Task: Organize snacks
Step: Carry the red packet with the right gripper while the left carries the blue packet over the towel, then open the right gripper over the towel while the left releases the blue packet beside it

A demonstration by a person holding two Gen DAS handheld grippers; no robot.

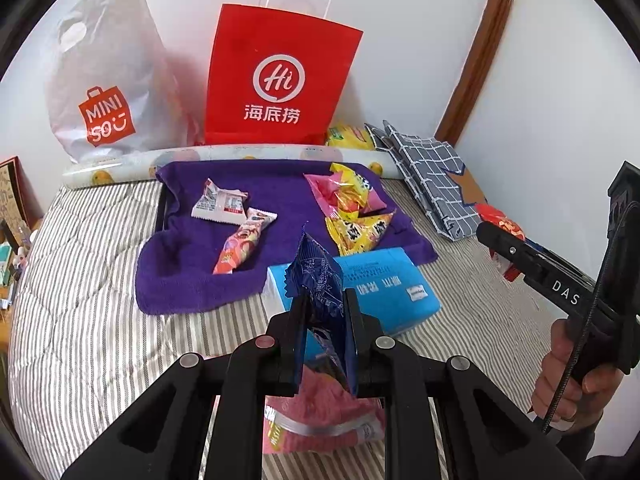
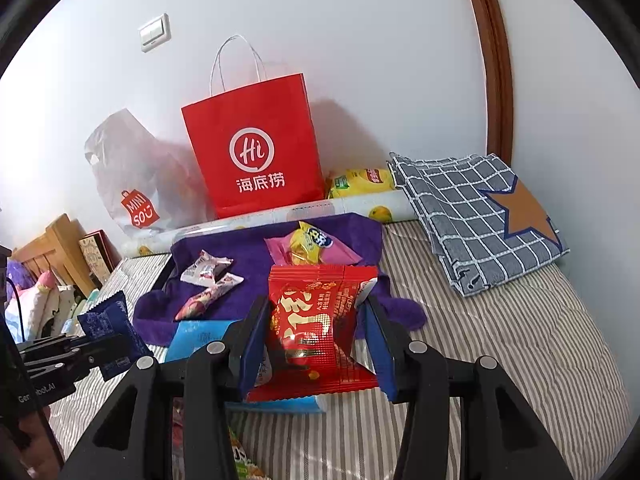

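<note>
Snacks on purple towel (tray-draped)

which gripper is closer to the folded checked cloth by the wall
Right. The right gripper, holding a red packet, sits just left of the checked cloth; the left gripper is farther left.

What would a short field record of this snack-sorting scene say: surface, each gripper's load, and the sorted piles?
surface: striped bedding
left gripper: shut on dark blue snack packet
right gripper: shut on red snack packet
purple towel: two pale packets on the left, pink and yellow packets on the right
behind towel: red paper bag, white plastic bag
</note>
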